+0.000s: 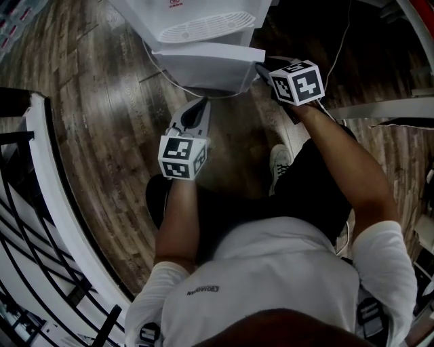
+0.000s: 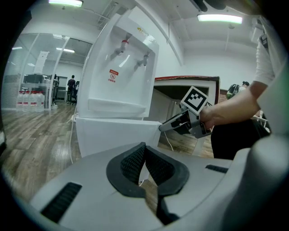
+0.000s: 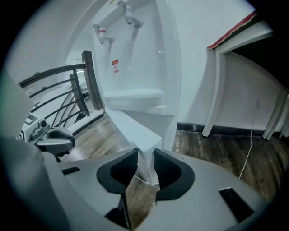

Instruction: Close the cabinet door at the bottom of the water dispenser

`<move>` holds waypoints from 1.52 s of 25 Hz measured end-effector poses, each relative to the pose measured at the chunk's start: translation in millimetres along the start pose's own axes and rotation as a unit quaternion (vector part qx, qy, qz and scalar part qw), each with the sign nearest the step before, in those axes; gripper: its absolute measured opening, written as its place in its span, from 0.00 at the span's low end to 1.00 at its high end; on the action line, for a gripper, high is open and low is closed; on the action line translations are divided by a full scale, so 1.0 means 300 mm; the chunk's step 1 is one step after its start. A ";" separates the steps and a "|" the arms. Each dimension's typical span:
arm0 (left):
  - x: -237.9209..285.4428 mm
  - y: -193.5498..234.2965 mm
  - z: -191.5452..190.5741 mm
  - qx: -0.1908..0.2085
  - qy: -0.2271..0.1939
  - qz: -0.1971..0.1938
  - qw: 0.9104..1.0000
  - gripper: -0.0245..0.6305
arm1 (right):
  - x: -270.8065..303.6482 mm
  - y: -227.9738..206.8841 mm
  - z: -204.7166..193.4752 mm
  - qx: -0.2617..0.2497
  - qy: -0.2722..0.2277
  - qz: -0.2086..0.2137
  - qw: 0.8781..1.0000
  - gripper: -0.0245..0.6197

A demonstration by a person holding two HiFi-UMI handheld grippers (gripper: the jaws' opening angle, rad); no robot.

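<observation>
OK, head view. Wooden floor fills most of the frame. White water dispenser sits at 12 o'clock. The cabinet door at its bottom is open: an upright white panel just under the drip tray. Its top edge runs 9-to-3 and its face is turned toward 6 o'clock, at the person. In the right gripper view the door's far end meets the dispenser body and its free edge comes toward the camera.

Right arm is stretched from 4 o'clock up to 1 o'clock, angled downward. Left arm runs straight from 6 o'clock toward centre.

Right hand-held gripper is at the door's 3 o'clock top corner. Its own view shows the door's free edge filling the gap pad to pad, so it is clenched on the door.

Left hand-held gripper hangs off the floor, at 6 o'clock from the door and near it without touching. Its tips are closed together with nothing between them.
</observation>
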State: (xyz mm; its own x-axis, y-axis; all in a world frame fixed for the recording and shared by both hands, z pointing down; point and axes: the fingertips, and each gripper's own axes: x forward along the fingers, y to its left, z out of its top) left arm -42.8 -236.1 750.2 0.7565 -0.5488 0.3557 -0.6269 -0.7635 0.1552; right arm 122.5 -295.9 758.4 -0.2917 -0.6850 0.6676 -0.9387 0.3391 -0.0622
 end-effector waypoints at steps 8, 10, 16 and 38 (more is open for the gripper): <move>-0.002 -0.009 -0.010 -0.001 0.009 0.000 1.000 0.03 | 0.032 -0.052 0.042 0.014 -0.045 -0.002 0.999 0.23; 0.001 -0.012 -0.010 0.001 0.011 -0.001 1.000 0.03 | 0.041 -0.064 0.052 0.010 -0.054 0.004 0.998 0.23; -0.007 -0.002 0.007 -0.001 0.007 0.008 1.000 0.03 | 0.053 -0.086 0.070 0.010 -0.067 0.025 0.997 0.23; 0.016 -0.002 -0.001 0.005 0.016 0.014 1.000 0.03 | 0.107 -0.150 0.128 0.028 -0.106 0.015 0.994 0.22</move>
State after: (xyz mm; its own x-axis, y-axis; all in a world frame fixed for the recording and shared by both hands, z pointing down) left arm -38.9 -238.1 751.9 0.7317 -0.5599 0.3888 -0.6464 -0.7509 0.1354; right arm 148.4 -357.8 754.2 -0.3469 -0.7969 0.4946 -0.9358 0.3296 -0.1252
